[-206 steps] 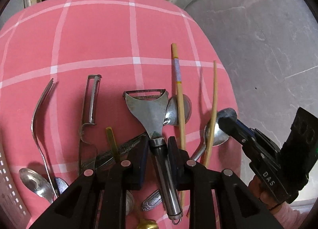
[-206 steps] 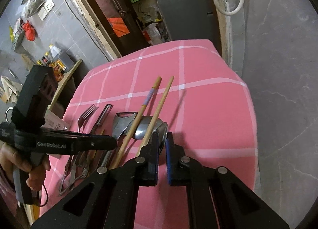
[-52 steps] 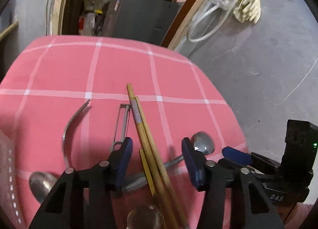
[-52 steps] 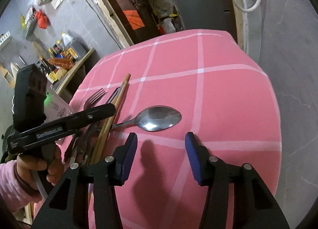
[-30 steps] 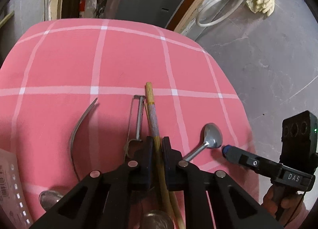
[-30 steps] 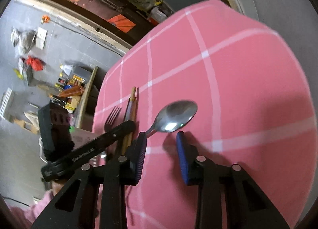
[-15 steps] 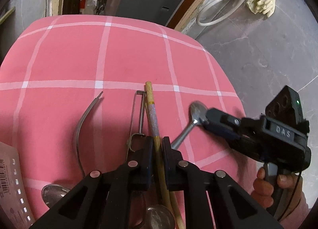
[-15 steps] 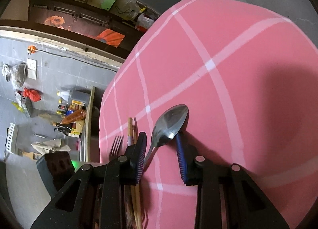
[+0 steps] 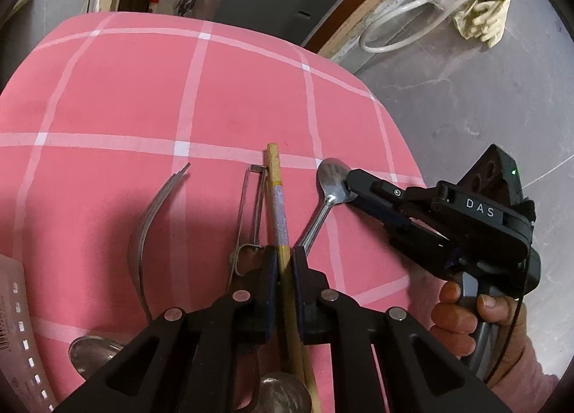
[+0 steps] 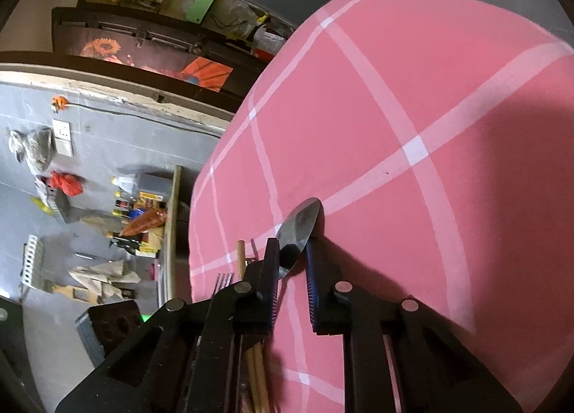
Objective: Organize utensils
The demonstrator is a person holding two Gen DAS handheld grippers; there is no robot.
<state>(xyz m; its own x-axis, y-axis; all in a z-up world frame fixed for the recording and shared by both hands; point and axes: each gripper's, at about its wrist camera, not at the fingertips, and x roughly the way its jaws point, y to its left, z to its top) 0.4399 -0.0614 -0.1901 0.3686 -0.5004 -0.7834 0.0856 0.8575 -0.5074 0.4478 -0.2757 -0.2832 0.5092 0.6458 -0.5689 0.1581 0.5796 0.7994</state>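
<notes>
A round table under a pink tablecloth (image 9: 118, 90) with a white grid pattern, seen from two handheld grippers. The left gripper (image 9: 285, 262) points down at the table with its two black fingers pressed tight on a pair of wooden chopsticks (image 9: 278, 205), which run straight away from the camera between the pads. Just left of the chopsticks lies a metal peeler (image 9: 251, 205), and further left a steel fork (image 9: 150, 219) lies on its side, tines away from the camera. At the lower edge are two more spoon bowls, one at lower left (image 9: 89, 354).

To the right of the chopsticks lies a steel spoon (image 9: 332, 183), bowl away from the camera, its handle slanting back toward the left gripper. The right gripper (image 10: 292, 262), held by a person's hand (image 9: 462, 319) in a pink sleeve, reaches in from the right. Its jaws have just been closing and now pinch the spoon at the base of the bowl, with the bowl tipped on edge between the blue-lined pads (image 10: 311, 269)
</notes>
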